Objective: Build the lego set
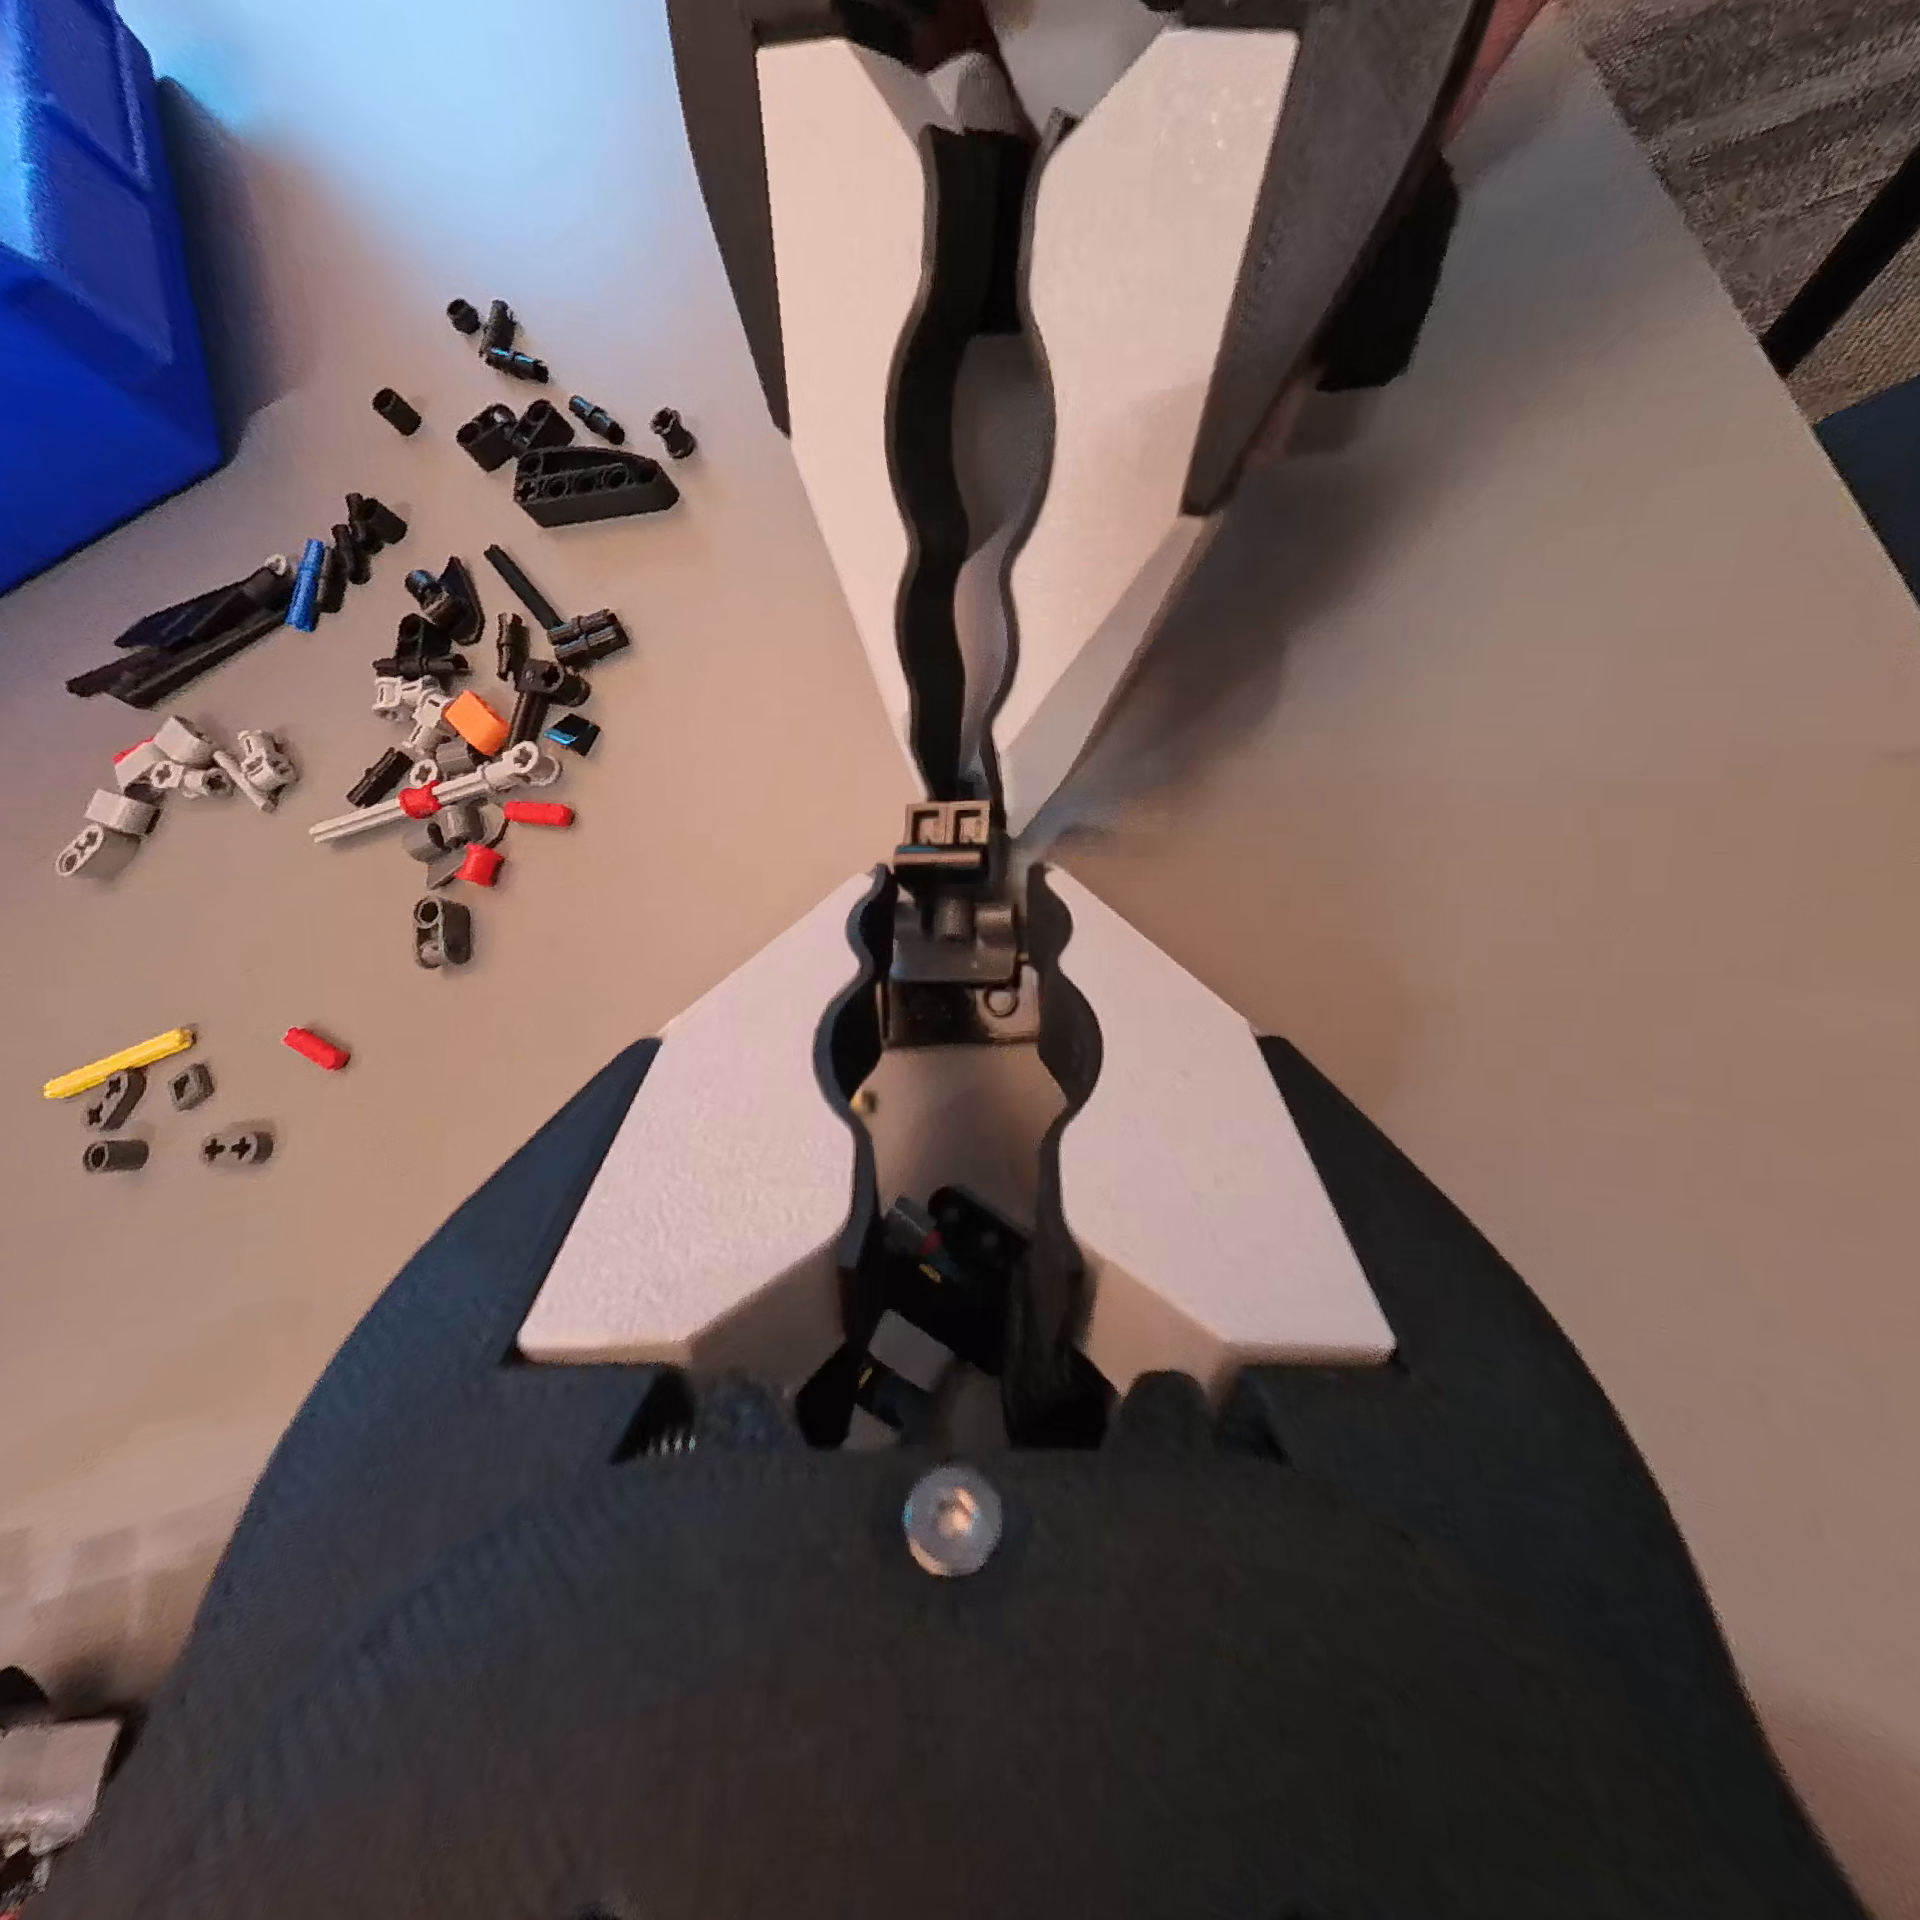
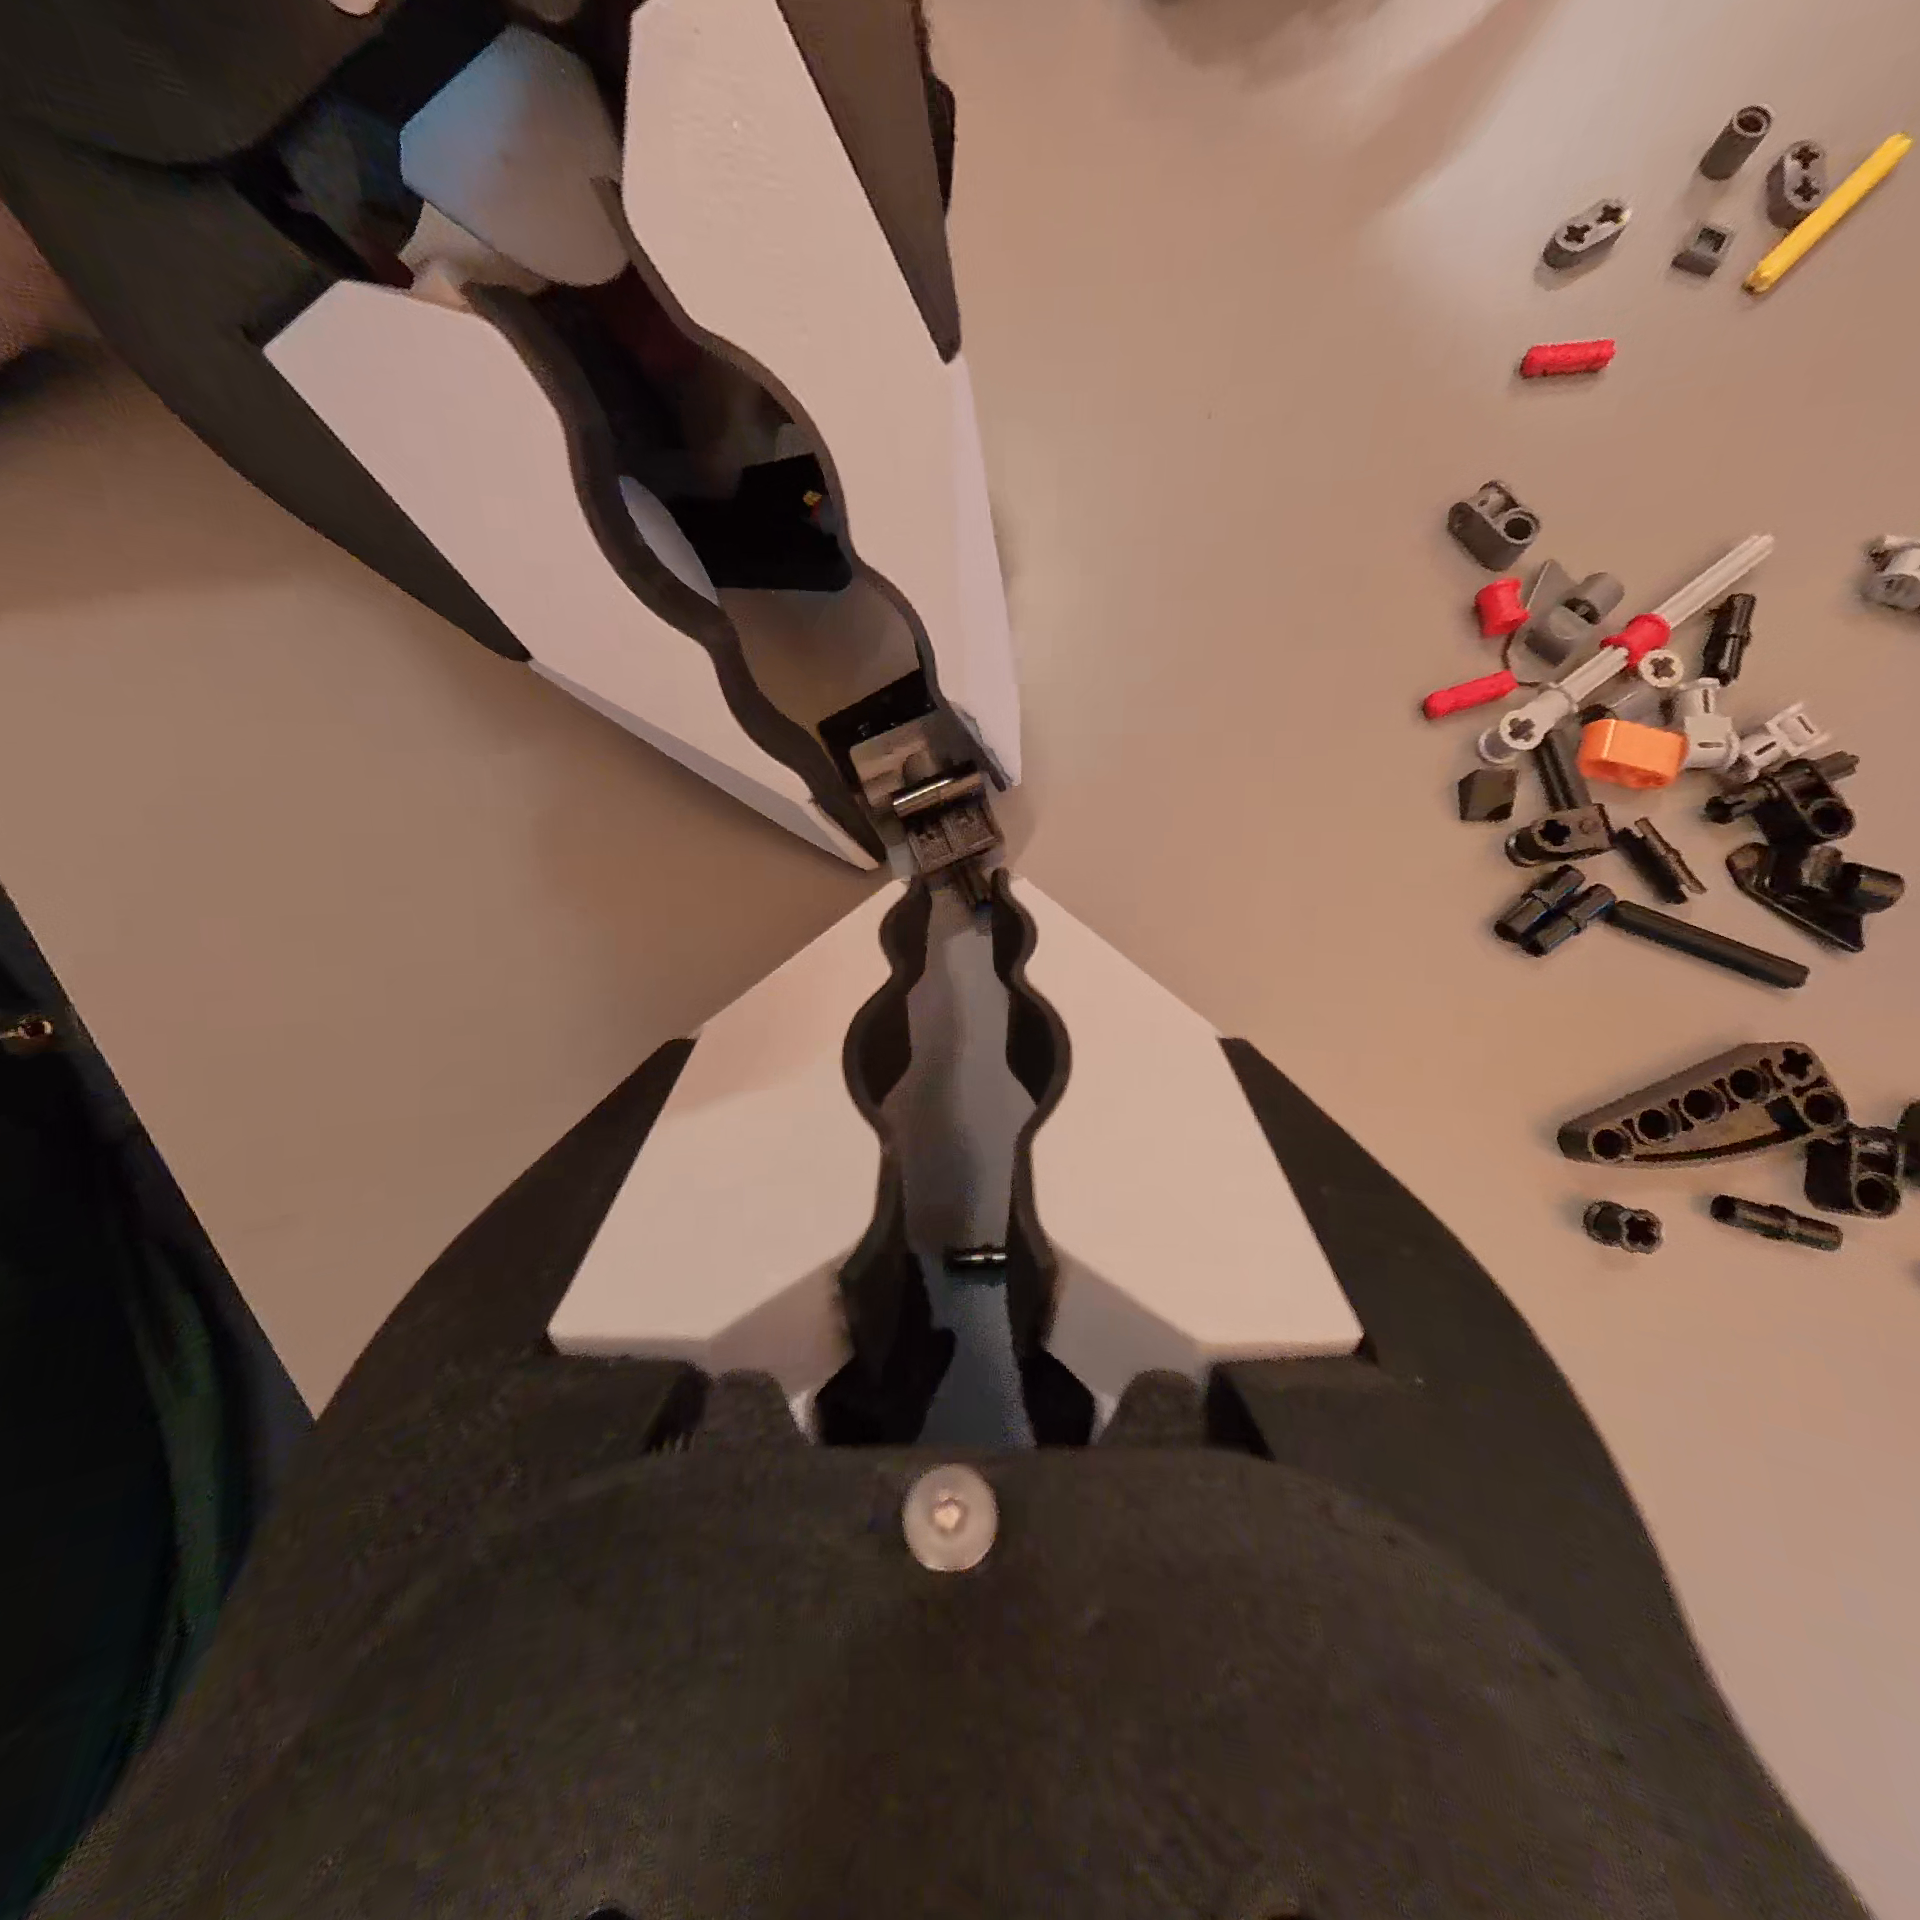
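Observation:
My left gripper (image 1: 956, 899) is shut on a small dark grey and black lego assembly (image 1: 951, 940), held above the beige table. My right gripper (image 2: 956, 899) is nearly closed on a small black pin (image 2: 972, 883) at its tips. The two grippers meet tip to tip, with the pin against the end of the assembly (image 2: 914, 795). In the left wrist view the right gripper (image 1: 961, 795) comes in from the top. In the right wrist view the left gripper (image 2: 925, 831) comes in from the upper left. The joint between pin and assembly is partly hidden by the fingertips.
Loose lego pieces (image 1: 447, 707) lie scattered on the table; they also show in the right wrist view (image 2: 1662, 727). Among them are a black curved beam (image 1: 592, 483), an orange piece (image 2: 1629, 750) and a yellow axle (image 1: 120, 1060). A blue bin (image 1: 83, 312) stands beyond them.

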A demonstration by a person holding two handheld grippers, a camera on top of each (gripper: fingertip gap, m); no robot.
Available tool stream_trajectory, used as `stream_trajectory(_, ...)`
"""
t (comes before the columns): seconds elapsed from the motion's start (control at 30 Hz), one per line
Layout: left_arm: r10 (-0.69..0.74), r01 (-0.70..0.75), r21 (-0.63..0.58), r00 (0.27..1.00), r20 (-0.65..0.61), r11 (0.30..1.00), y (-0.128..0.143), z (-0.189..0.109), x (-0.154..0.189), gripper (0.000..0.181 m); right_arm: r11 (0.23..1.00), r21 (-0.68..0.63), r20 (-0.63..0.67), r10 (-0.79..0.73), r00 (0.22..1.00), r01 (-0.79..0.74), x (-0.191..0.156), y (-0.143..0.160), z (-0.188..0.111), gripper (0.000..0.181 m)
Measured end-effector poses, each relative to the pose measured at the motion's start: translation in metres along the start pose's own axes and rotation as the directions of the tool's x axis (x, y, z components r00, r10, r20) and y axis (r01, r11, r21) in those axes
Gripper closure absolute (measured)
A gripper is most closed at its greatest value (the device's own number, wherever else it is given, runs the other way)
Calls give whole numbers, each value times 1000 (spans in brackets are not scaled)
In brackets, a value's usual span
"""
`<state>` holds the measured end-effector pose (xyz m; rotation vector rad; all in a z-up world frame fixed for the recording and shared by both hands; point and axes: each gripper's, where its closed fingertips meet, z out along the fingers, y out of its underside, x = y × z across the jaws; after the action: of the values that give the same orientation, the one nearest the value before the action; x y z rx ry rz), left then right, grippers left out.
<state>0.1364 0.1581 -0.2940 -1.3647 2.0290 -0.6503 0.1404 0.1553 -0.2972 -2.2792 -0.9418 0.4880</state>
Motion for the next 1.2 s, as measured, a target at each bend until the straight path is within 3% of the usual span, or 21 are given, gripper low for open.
stream_trajectory(0.23, -27, 26, 8, 999, 46, 1000, 2, -9, -12, 155, 968, 93, 163, 218, 962, -235, 3, -12, -14, 179)
stream_trajectory(0.33, -26, 27, -6, 999, 45, 1000, 6, -8, -12, 156, 980, 75, 100, 175, 979, -183, 11, -6, -17, 178)
stream_trajectory(0.57, -25, 25, -10, 999, 35, 1000, 6, -4, -11, 158, 986, 63, 89, 149, 985, -155, 9, -7, -15, 178)
stream_trajectory(0.73, -11, 12, -23, 999, 41, 1000, 6, -3, -10, 159, 997, 40, 51, 62, 997, -64, 9, -8, -15, 154)
stream_trajectory(0.97, -9, 10, -24, 999, 40, 1000, 5, -2, -10, 160, 999, 34, 33, 13, 999, -14, 12, -14, -22, 154)
stream_trajectory(1.2, -11, 12, -25, 999, 37, 1000, 5, -2, -10, 160, 1000, -21, -68, 3, 998, -4, 27, -4, -15, 149)
